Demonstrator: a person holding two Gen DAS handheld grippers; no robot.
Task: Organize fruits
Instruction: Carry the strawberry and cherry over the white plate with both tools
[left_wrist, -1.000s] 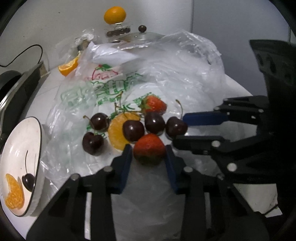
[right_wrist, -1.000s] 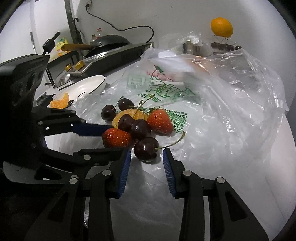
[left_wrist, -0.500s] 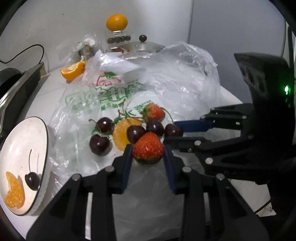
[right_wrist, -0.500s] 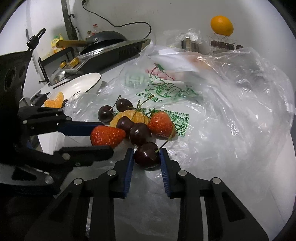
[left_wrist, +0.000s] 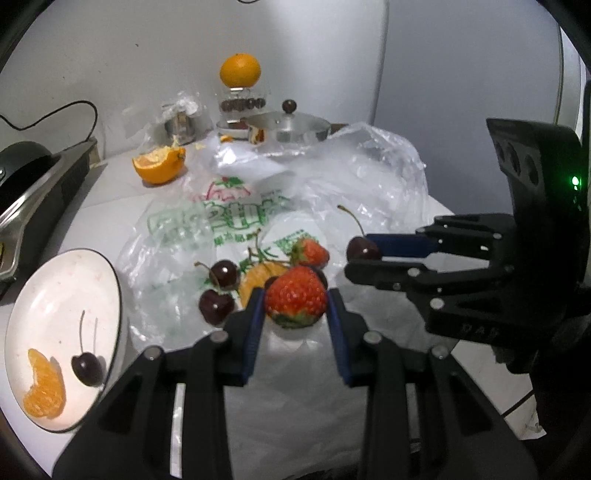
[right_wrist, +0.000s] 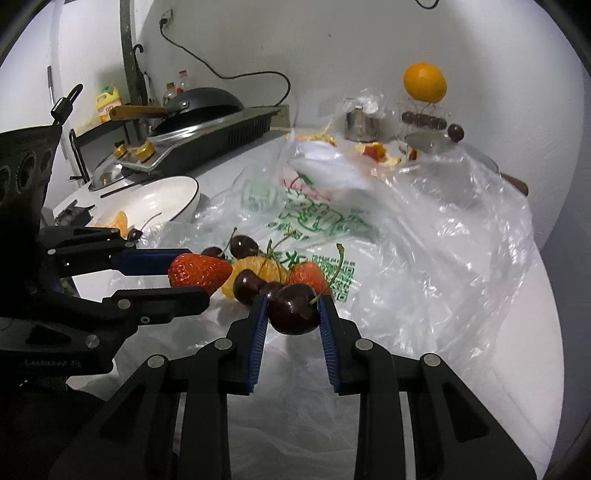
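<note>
My left gripper (left_wrist: 295, 308) is shut on a red strawberry (left_wrist: 295, 301), held just above the plastic bag (left_wrist: 258, 221). My right gripper (right_wrist: 293, 312) is shut on a dark cherry (right_wrist: 293, 308) with a green stem; the same cherry (left_wrist: 362, 249) shows in the left wrist view. On the bag lie a second strawberry (left_wrist: 310, 253), an orange segment (left_wrist: 258, 280) and several more cherries (left_wrist: 216, 306). At the left stands a white plate (left_wrist: 44, 291) holding an orange segment (left_wrist: 44, 387) and a cherry (left_wrist: 86, 367).
A half orange (left_wrist: 159, 166) lies behind the bag. A whole orange (left_wrist: 240, 70) sits on a glass jar beside a lidded steel pot (left_wrist: 288, 127). A stove (right_wrist: 207, 136) with a black pan stands at the far left by the wall.
Both grippers have lifted off the bag. The right one closed on the cherry and raised it; the left one raised the strawberry. The fruit pile now sits lower and farther away.
</note>
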